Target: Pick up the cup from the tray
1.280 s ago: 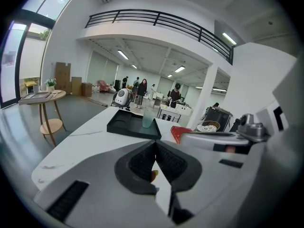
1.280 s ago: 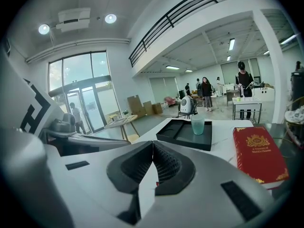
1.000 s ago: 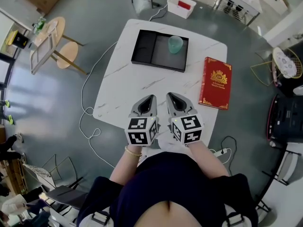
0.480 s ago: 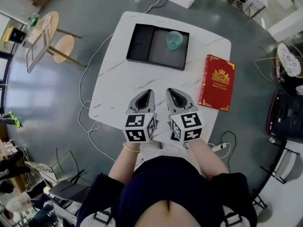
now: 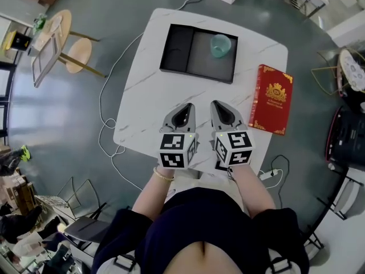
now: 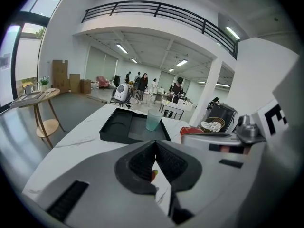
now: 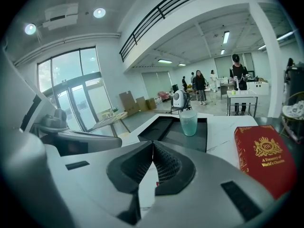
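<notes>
Left gripper and right gripper side by side at near table edge, fingers pressed together, empty; likely a ready pose. Cup upright in right compartment of tray, far side, well apart.

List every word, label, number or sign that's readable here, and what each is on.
"A Treasury of World's Classics": gold print on the red book cover, right gripper view.
Gold crest monogram above it: too small to read.
Marker cubes: black-and-white square codes, no words.
Nothing else legible.
</notes>
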Available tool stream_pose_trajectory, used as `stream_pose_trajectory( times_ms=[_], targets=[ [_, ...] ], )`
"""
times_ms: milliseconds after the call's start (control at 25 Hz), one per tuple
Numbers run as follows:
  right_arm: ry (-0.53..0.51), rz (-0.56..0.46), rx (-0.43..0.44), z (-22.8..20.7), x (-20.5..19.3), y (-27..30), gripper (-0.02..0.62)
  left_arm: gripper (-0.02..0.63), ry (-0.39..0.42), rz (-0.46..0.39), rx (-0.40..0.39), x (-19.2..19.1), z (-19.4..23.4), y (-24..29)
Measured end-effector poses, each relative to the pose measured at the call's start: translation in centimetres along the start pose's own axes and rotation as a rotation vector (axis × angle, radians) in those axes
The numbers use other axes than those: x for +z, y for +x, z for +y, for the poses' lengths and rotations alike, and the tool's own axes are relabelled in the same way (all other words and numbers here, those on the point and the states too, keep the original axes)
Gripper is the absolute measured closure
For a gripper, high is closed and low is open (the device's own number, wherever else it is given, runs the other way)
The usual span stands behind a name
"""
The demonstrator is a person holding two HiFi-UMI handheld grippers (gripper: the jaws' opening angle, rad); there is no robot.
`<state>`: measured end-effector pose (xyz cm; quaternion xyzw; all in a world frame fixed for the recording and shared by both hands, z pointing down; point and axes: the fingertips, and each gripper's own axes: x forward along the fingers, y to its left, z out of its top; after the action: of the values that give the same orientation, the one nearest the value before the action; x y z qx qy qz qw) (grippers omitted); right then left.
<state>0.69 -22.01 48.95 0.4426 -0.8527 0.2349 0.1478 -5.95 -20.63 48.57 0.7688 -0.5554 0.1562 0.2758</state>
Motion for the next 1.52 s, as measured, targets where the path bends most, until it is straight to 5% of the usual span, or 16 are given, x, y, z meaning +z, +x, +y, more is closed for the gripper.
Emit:
stream_pose_trajectory(
  times_ms=[560,840,1120,1520],
  targets=[
    [-0.013,-0.032,-0.069,-5.2,5.2,5.0,0.584,0.598,-0.01,-0.003,-0.06,2.1,1.3,3.9],
    [-0.021,0.019,-0.064,-8.6,4.6,9.5,0.58,0.598,-0.014,0.011,-0.066,2.8,1.9,6.8],
    [-0.027,0.087,-0.1,-12.1,3.0,14.4,0.376,0.598,-0.025,0.027,-0.072,2.9,2.4,9.2],
    [-0.102,0.059,-0.152,-15.3,4.1,19.6,0.247,0.598,-0.045,0.069,-0.079,1.9,2.8,11.1]
  ],
)
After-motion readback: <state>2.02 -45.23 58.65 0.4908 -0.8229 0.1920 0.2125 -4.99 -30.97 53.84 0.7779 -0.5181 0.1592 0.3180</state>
